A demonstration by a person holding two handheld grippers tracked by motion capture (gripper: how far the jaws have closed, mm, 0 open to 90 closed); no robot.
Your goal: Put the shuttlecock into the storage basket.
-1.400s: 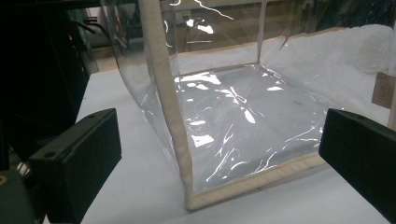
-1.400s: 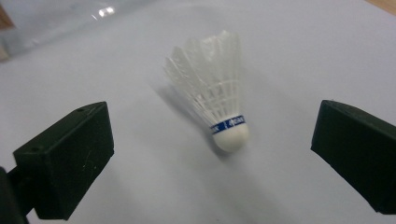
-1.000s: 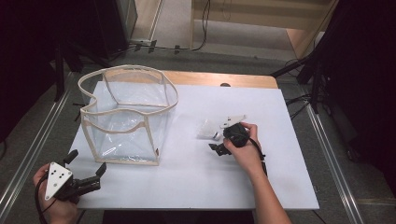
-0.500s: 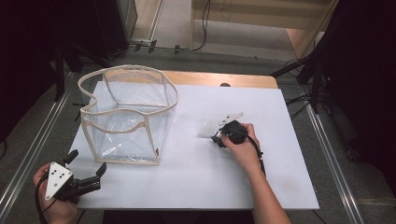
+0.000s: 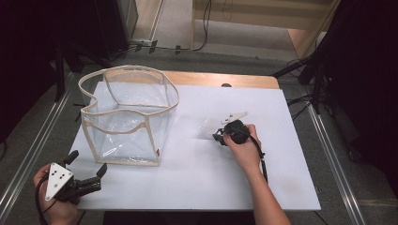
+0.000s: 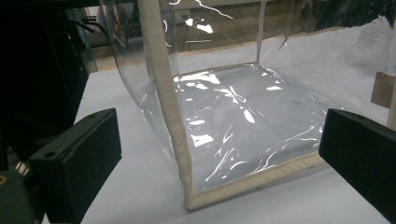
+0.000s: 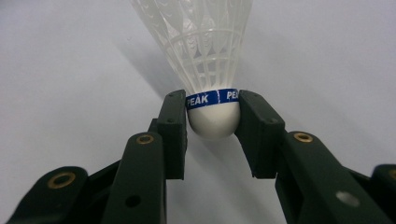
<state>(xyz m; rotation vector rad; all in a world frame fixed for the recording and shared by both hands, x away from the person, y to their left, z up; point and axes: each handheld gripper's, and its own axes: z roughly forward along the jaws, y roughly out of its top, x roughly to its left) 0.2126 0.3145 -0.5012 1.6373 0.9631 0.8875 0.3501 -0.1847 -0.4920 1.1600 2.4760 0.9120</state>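
A white plastic shuttlecock (image 7: pixel 212 56) with a blue band lies on the white table, skirt pointing away from the hand (image 5: pixel 207 127). My right gripper (image 7: pixel 213 116) has just been closing and its pads now press on both sides of the shuttlecock's round white head. In the high view that gripper (image 5: pixel 219 136) sits mid-table, right of centre. A clear plastic bag (image 5: pixel 129 115) with cream trim stands open-topped at the left. My left gripper (image 5: pixel 87 176) rests at the table's near left corner, jaws wide open, with the bag's corner (image 6: pixel 173 116) beyond them.
The white table (image 5: pixel 197 183) has a wooden strip along its far edge. Metal rails run along both sides, and dark stands and cables lie on the floor beyond.
The right gripper's jaws have drawn in around the shuttlecock's head. Both hands have stayed where they were, and the bag is unmoved.
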